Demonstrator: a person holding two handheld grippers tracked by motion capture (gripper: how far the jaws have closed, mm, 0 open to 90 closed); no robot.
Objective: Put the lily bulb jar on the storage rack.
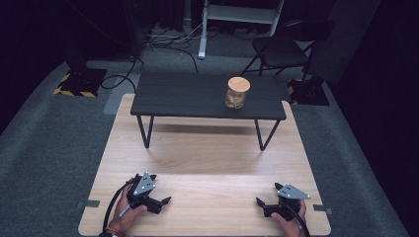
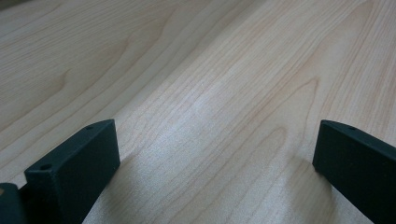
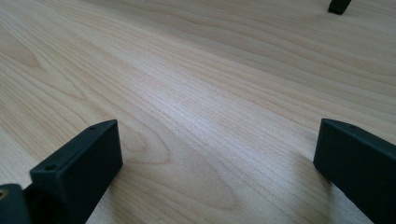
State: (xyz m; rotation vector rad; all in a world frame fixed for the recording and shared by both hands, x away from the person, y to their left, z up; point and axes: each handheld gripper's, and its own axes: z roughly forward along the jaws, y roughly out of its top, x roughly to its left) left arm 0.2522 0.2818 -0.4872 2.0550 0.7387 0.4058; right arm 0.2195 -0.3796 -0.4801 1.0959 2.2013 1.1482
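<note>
At the near edge of the wooden tabletop (image 1: 207,158), around seven o'clock: left gripper (image 1: 161,188), cradled in the left hand (image 1: 126,215), angled inward toward the middle of the board. Around five o'clock, mirrored: right gripper (image 1: 267,193) in the right hand (image 1: 291,219), likewise turned inward. Well apart from one another, low over the wood, probably a ready pose ahead of any reach.

Seen along the left gripper (image 2: 215,154): jaws spread wide, bare grain between them, shadows cast close beneath each. Same along the right gripper (image 3: 217,154): spread wide, gripping nothing.

Far across at one o'clock, on the low black bench (image 1: 188,96) with hairpin legs: the glass jar (image 1: 237,92), upright, capped by a wooden lid (image 1: 239,83), holding something pale brown, too small to identify. Placed right of the bench's centre, so likely nearer to the right gripper's reach than the left's. Raised on the bench, well apart from both grippers; likely a long forward reach and a lift to bench height, with jaws already wide enough, by the look of it, for the jar's body.
</note>
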